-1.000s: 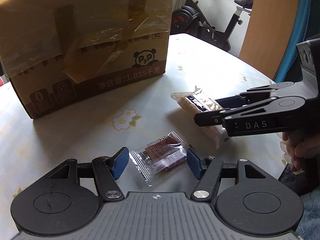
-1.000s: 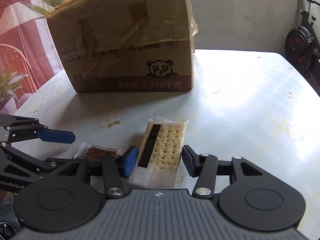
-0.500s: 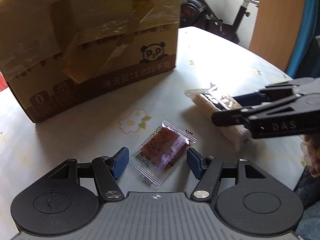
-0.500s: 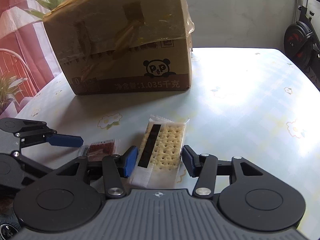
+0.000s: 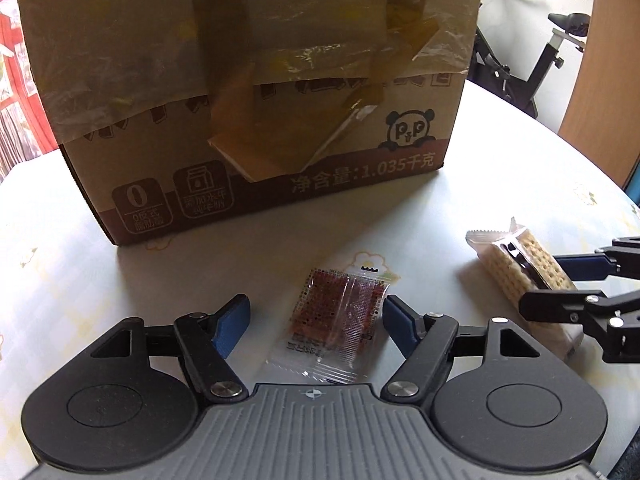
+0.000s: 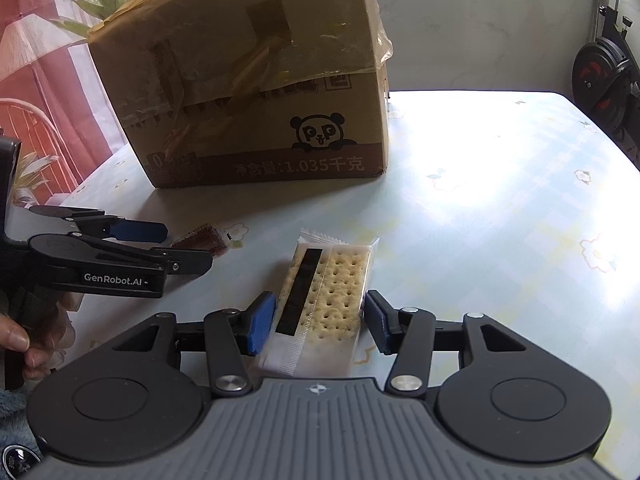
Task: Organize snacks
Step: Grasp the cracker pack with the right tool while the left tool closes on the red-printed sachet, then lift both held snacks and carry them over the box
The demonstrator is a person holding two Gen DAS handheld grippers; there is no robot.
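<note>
Blue-padded tongs (image 5: 314,320) (image 6: 320,320) straddle both snack packets, spread.

Two snack packs — one cracker packet (image 6: 326,298), one red-brown sachet (image 5: 334,326) — one cardboard box (image 5: 256,92), two hand-held grippers.

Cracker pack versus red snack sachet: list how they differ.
The cracker pack is long and thick, showing pale dimpled crackers; the red snack sachet is small, flat and dark red. The pack lies between the right gripper jaws, the sachet between the left gripper jaws. Both are clear-wrapped, ungripped on the table.
</note>
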